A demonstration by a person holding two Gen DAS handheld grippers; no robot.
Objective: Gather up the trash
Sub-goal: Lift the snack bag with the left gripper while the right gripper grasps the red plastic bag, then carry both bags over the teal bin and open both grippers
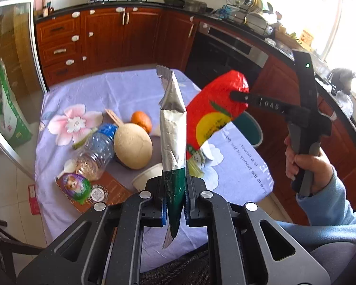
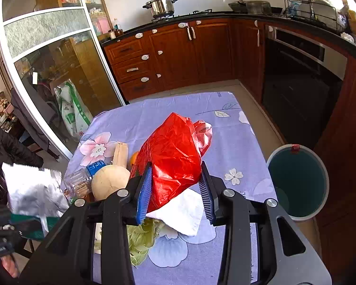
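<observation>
Kitchen, floral-cloth bench (image 1: 102, 90). Left wrist view: left gripper (image 1: 175, 204) clamped on silver-green foil wrapper (image 1: 173, 137), held upright above the bench; right gripper (image 1: 239, 97) grips red plastic bag (image 1: 216, 111) beside it. Right wrist view: right gripper (image 2: 176, 190) closed on red plastic bag (image 2: 173, 156) over the bench, bin (image 2: 299, 182) on floor just right of the bench

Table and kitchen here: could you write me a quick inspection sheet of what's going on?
Surface: table under a lilac flowered cloth.
Job's things: foil wrapper and red bag, both lifted; bin on the floor right of the table.
Clutter: bottle, coconut, orange, cup, leaves, tissue.
Grippers: left gripper, jaws shut on the wrapper; right gripper, jaws around the bag.
Cables: nothing seen.
Surroundings: wooden cabinets, oven, pot, dish rack.
</observation>
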